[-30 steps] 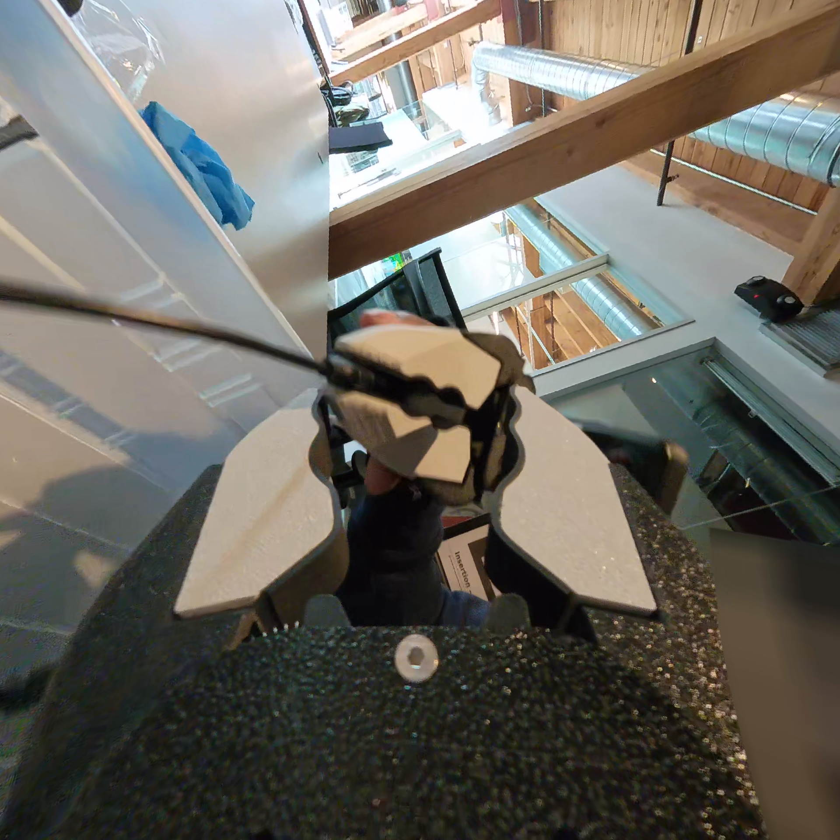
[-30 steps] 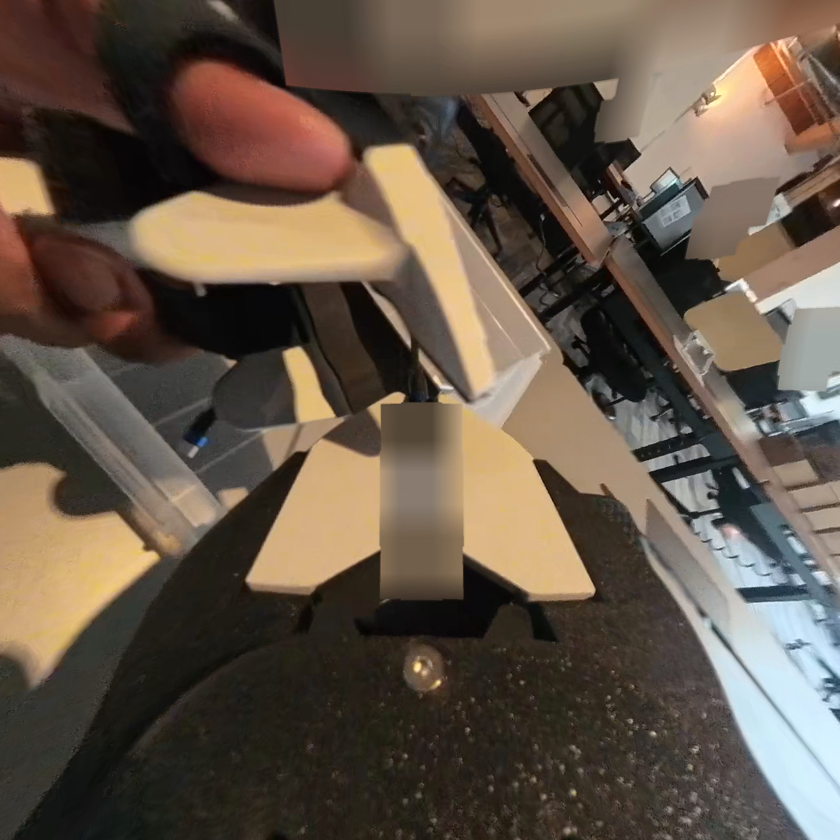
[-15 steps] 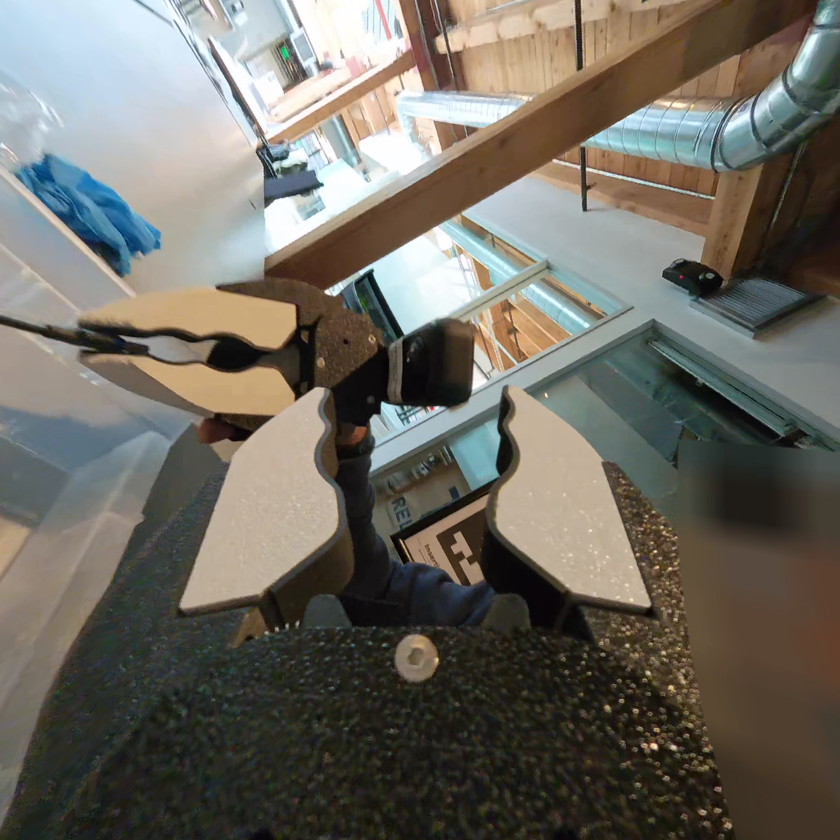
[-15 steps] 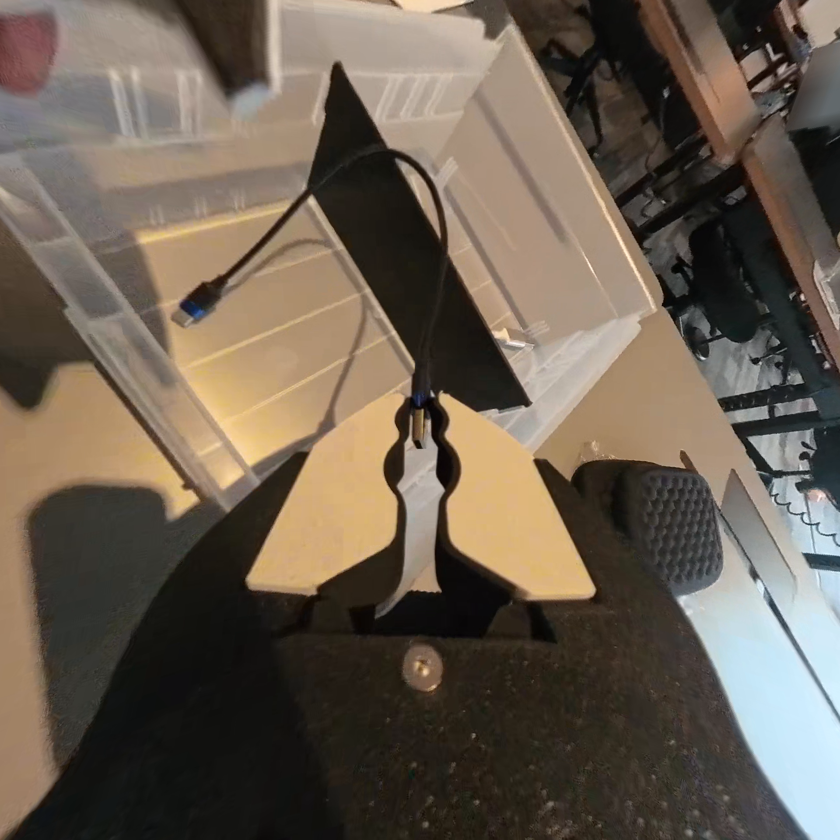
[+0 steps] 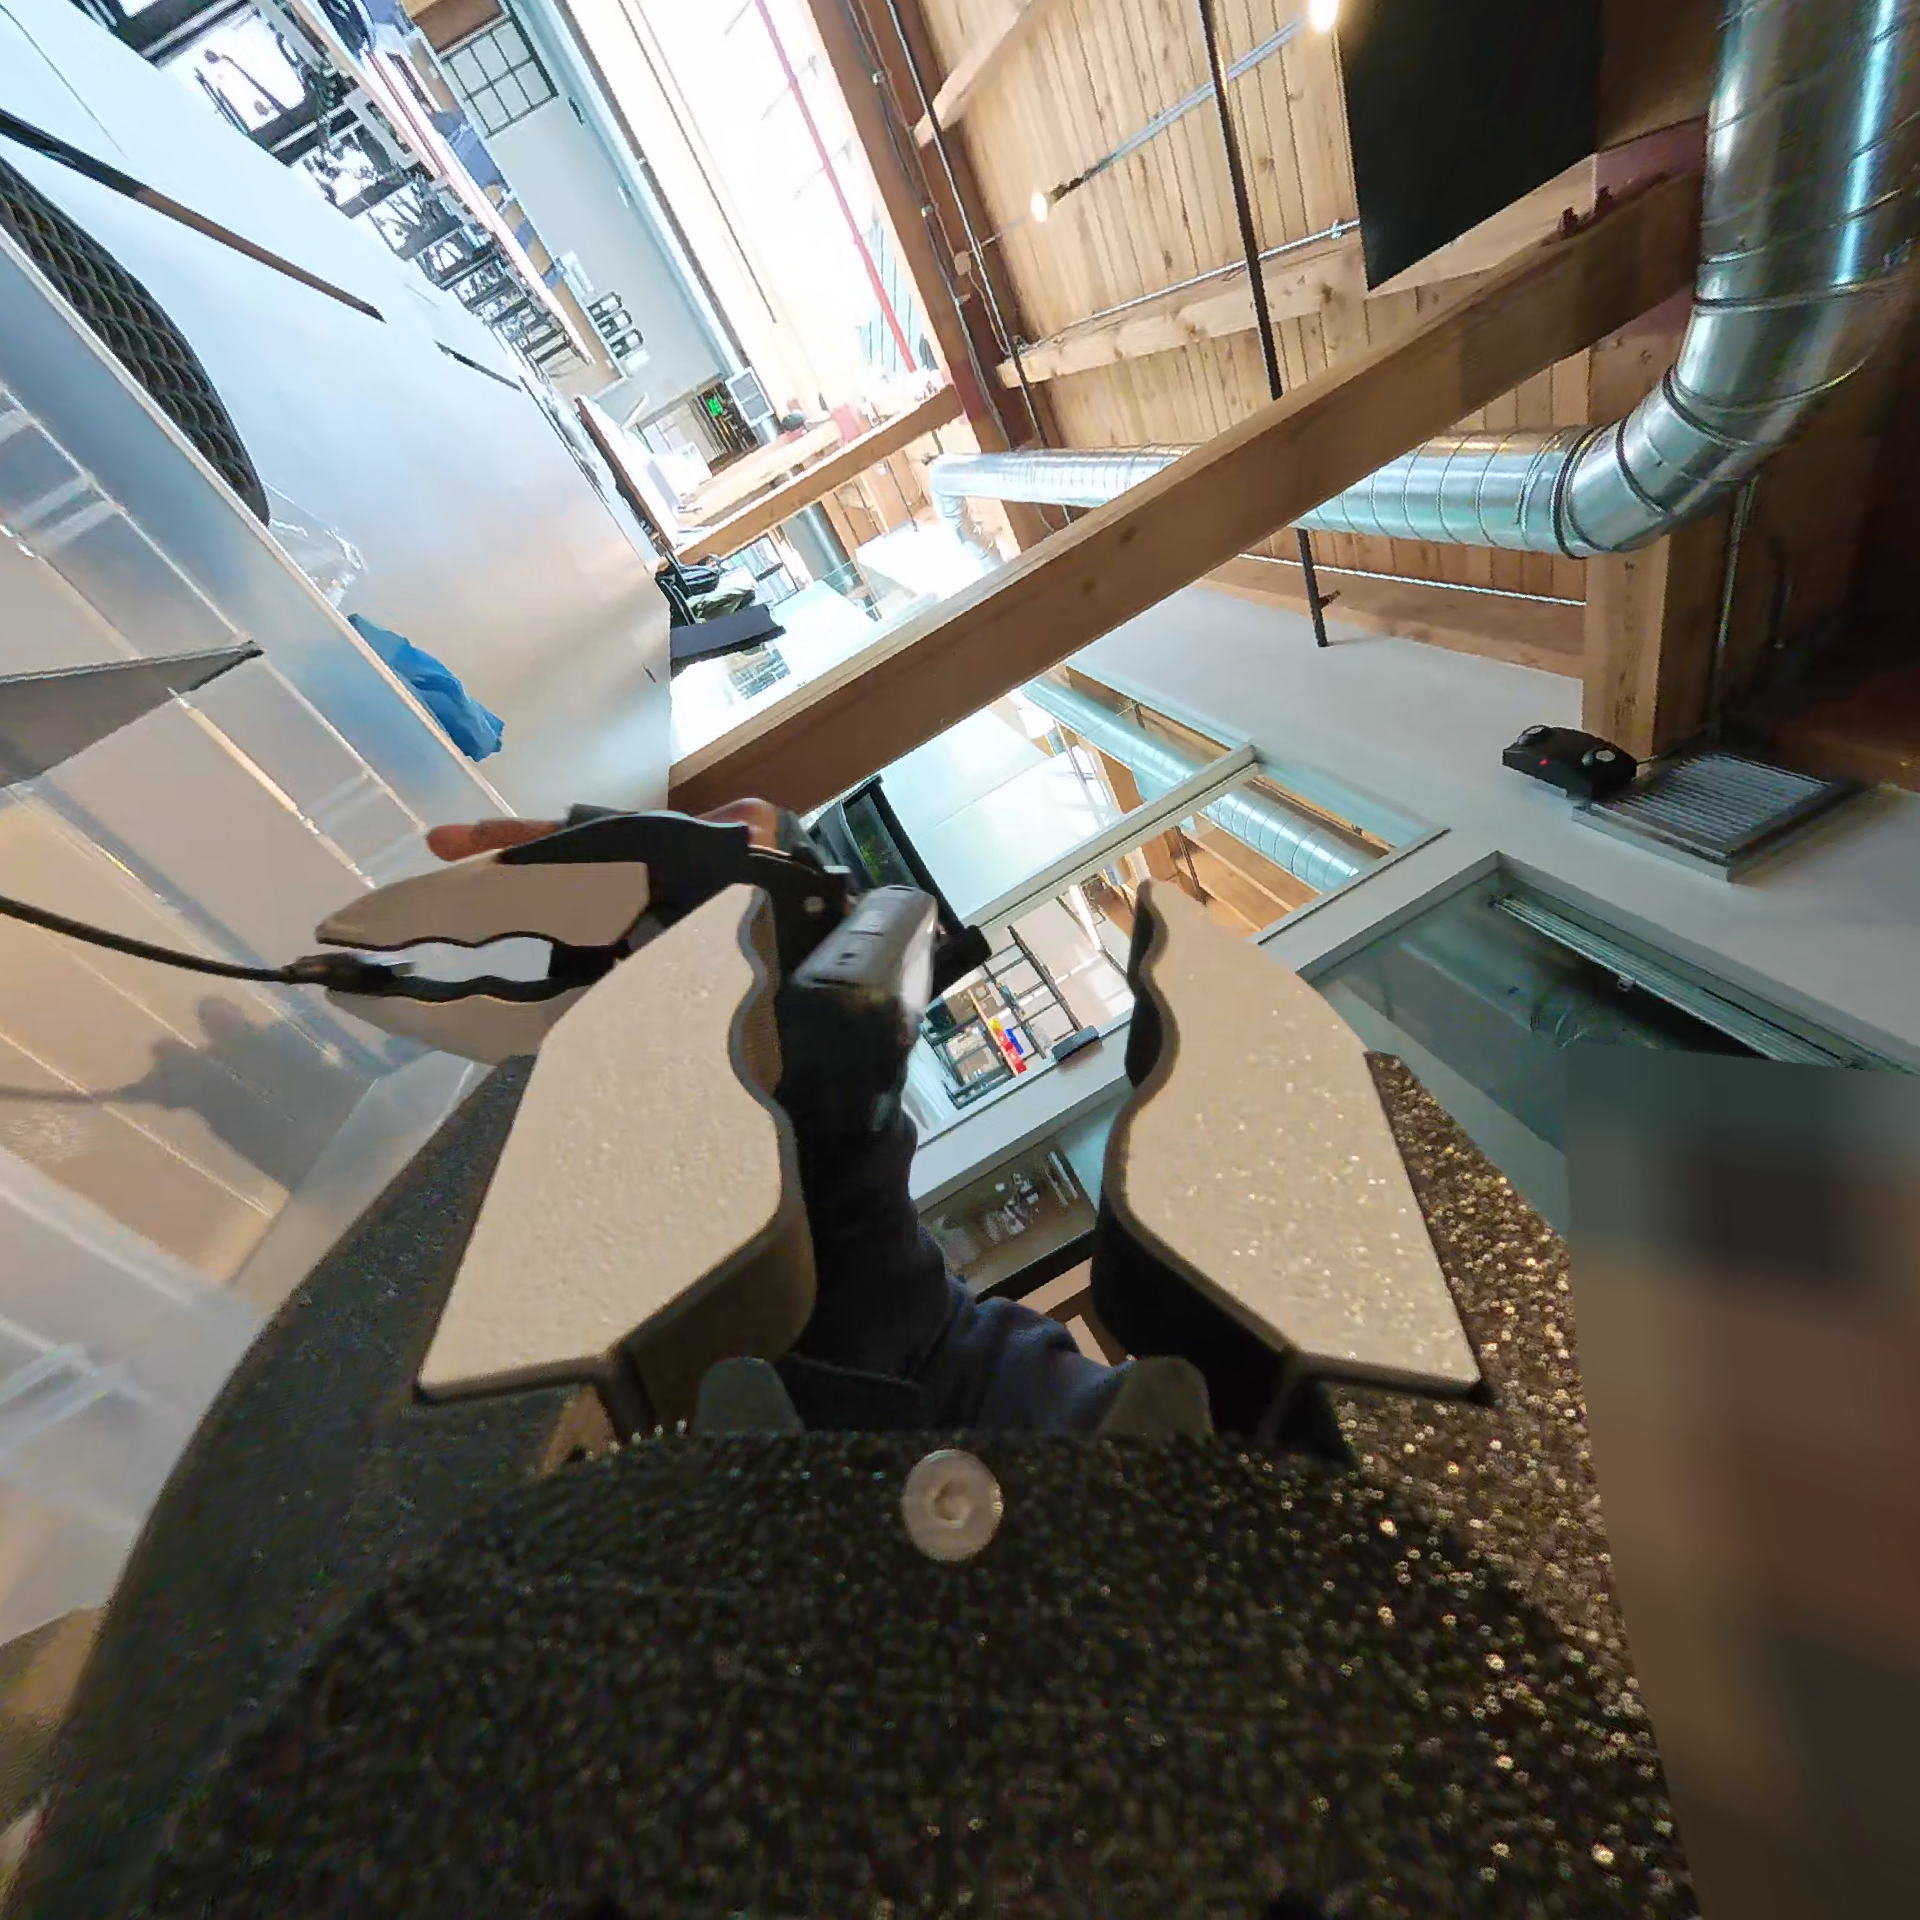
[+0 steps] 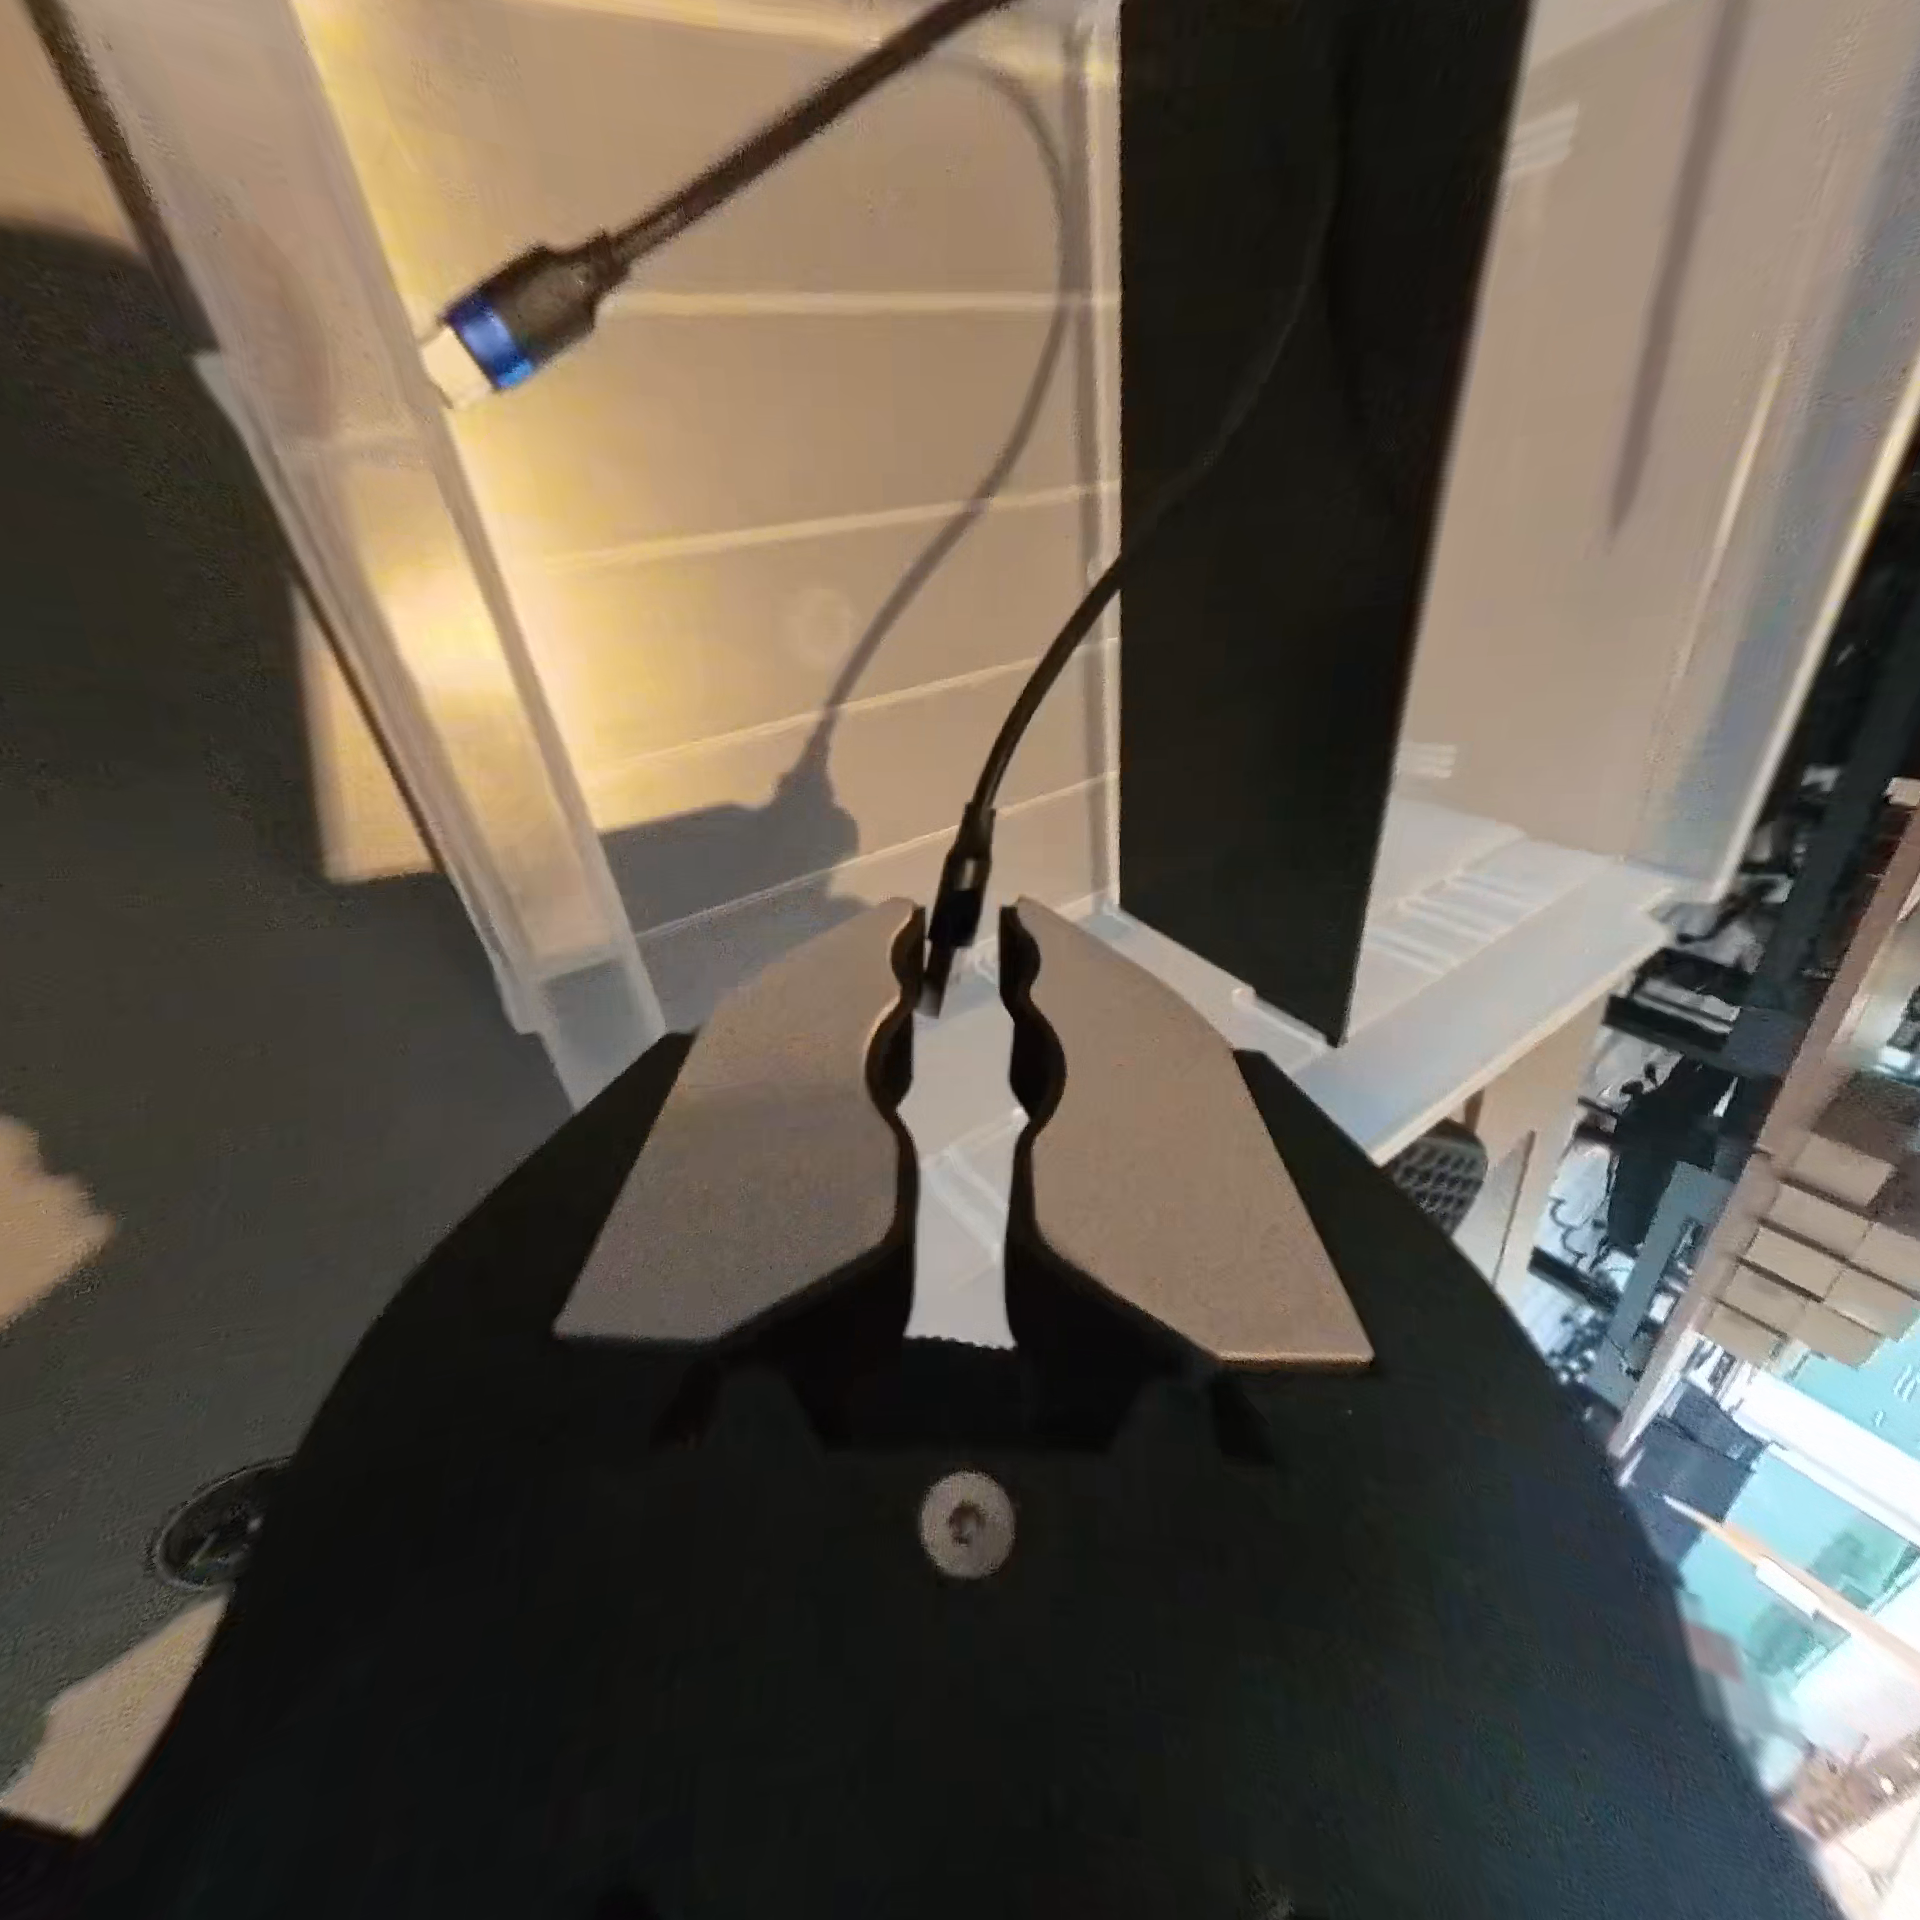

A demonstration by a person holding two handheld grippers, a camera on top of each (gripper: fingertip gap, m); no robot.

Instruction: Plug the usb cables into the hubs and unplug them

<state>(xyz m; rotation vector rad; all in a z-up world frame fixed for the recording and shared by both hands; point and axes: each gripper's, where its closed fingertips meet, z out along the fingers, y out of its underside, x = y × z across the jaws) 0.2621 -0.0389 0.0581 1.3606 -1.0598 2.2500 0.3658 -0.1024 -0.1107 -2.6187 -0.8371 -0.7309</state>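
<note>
My right gripper (image 6: 961, 914) is shut on one plug (image 6: 951, 935) of a thin black USB cable (image 6: 1039, 675). The cable arcs up and back, and its other plug (image 6: 509, 332), with a blue ring, hangs free at the upper left. In the left wrist view the right gripper (image 5: 343, 961) shows at the left, holding the same plug (image 5: 348, 971), with the cable (image 5: 156, 945) trailing left. My left gripper (image 5: 945, 904) is open and empty and points up towards the ceiling. No hub shows in either view.
A clear plastic bin (image 6: 727, 520) stands right in front of the right gripper, with a tall black panel (image 6: 1299, 520) against it. A person's sleeve (image 5: 883, 1299) reaches up between the left fingers. Wooden beams (image 5: 1143, 582) and metal ducts (image 5: 1455, 488) are overhead.
The right gripper has moved closer to the clear bin, still holding the plug. In the left wrist view it has shifted out to the left of the open fingers, and that view has tilted up.
</note>
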